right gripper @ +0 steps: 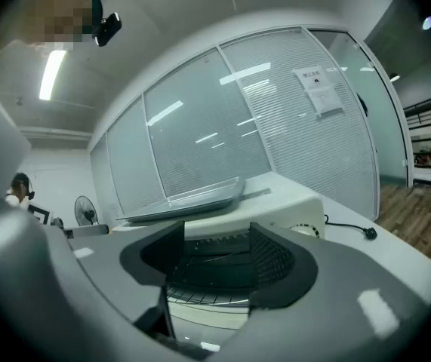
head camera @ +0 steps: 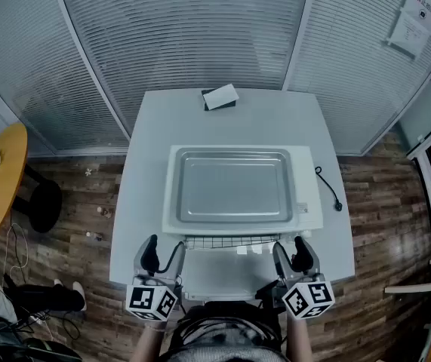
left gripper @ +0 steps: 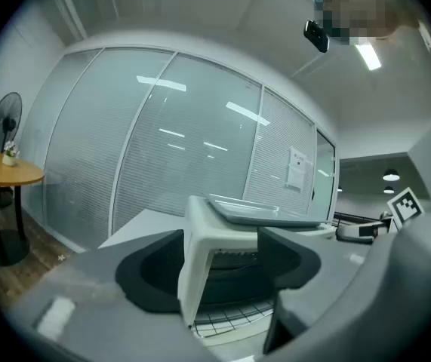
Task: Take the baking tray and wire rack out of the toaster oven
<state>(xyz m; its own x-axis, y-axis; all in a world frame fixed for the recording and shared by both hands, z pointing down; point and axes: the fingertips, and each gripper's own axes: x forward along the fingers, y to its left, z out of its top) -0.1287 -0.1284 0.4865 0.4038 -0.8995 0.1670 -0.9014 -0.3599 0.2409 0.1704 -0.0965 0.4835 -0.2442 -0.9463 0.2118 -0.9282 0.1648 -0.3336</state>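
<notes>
**Tray on the oven roof, rack at the oven mouth**

On the white counter (head camera: 147,127), the baking tray (head camera: 234,187) lies on top of the toaster oven (head camera: 311,202) at frame centre. The wire rack (head camera: 226,242) pokes out of its open front just below. At the lower edge, the left hand-held gripper (head camera: 162,255) and right hand-held gripper (head camera: 290,253) hover with jaws wide, gripping nothing

Wire rack (head camera: 229,241) — mostly hidden inside the toaster oven (head camera: 311,181).

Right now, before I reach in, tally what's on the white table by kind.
Toaster oven: 1
Baking tray, on top of the oven: 1
Wire rack, at the oven's open front: 1
Power cord: 1
Small white item, far edge: 1
Total: 5
</notes>
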